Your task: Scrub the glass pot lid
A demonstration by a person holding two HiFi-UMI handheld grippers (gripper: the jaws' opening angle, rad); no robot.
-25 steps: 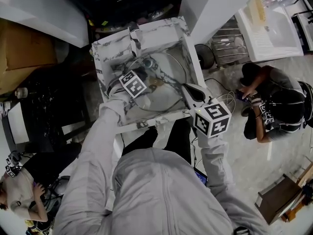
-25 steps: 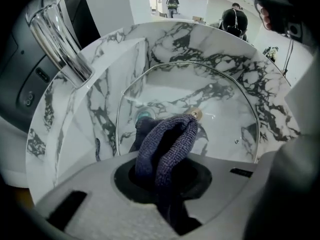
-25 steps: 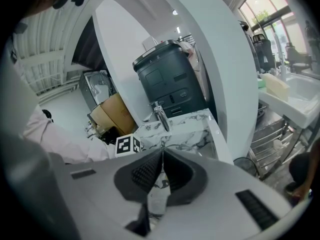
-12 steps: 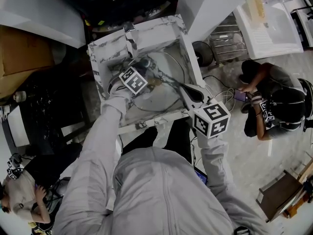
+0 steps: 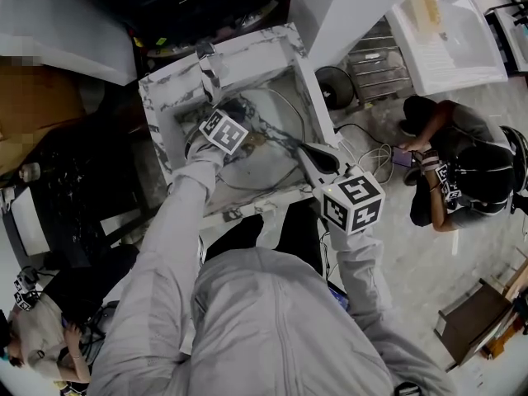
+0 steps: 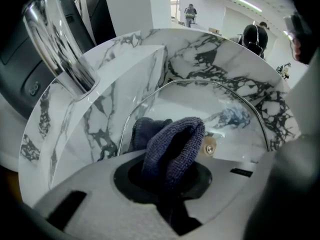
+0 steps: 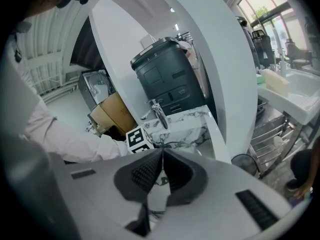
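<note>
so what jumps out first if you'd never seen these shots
A white marble-patterned sink sits in the head view's upper middle, a glass pot lid tilted inside it. The left gripper holds a dark blue cloth against the lid, while the right gripper is clamped on its rim.

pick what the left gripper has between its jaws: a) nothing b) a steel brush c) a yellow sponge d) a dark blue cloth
d: the left gripper is shut on a folded dark blue cloth, with the glass lid right behind it.
</note>
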